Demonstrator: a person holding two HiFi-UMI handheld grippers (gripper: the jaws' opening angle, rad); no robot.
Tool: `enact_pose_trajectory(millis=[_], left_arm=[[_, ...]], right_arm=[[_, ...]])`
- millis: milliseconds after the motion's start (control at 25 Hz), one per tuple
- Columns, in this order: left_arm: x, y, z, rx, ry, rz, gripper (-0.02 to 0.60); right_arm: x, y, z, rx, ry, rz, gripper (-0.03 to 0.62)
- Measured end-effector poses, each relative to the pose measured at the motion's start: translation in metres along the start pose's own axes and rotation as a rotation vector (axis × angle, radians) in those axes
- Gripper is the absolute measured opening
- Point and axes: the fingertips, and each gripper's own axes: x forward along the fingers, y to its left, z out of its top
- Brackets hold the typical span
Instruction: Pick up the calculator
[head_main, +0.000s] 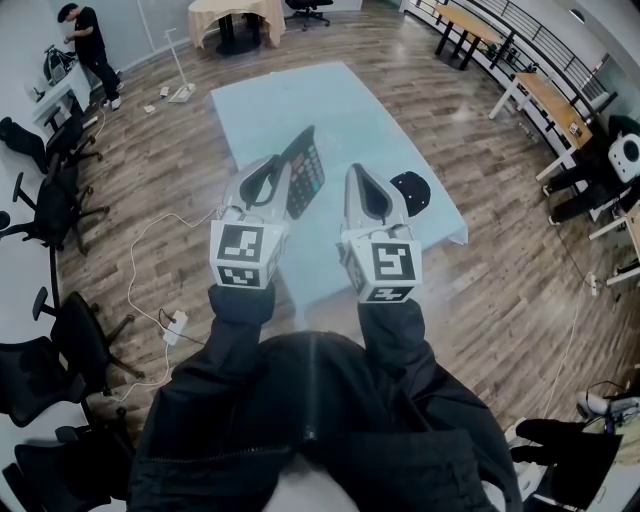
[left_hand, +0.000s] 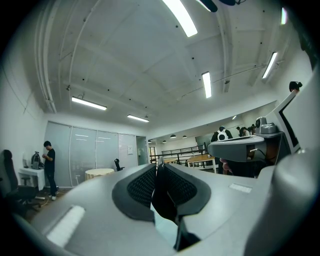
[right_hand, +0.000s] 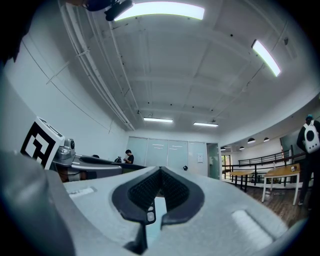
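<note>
The calculator is a flat black slab with rows of keys, held up on edge above the pale blue table. My left gripper is shut on its lower end. In the left gripper view the calculator shows as a dark thin edge pinched between the ribbed pads of the left gripper, which points level. My right gripper hangs beside it on the right, a little apart from it. In the right gripper view, the right gripper has its tips together and nothing between them.
A black round cap-like object lies on the table near its right edge. Office chairs line the left side. A white cable and power strip lie on the wooden floor. A person stands far left. Wooden desks stand at the right.
</note>
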Motion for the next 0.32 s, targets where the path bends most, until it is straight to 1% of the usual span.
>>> enact_pose_trajectory(millis=[320], left_arm=[[-0.0015, 0.0023, -0.0029, -0.003, 0.009, 0.001, 0.054]], right_arm=[[-0.0001, 0.0011, -0.0031, -0.004, 0.007, -0.005, -0.002]])
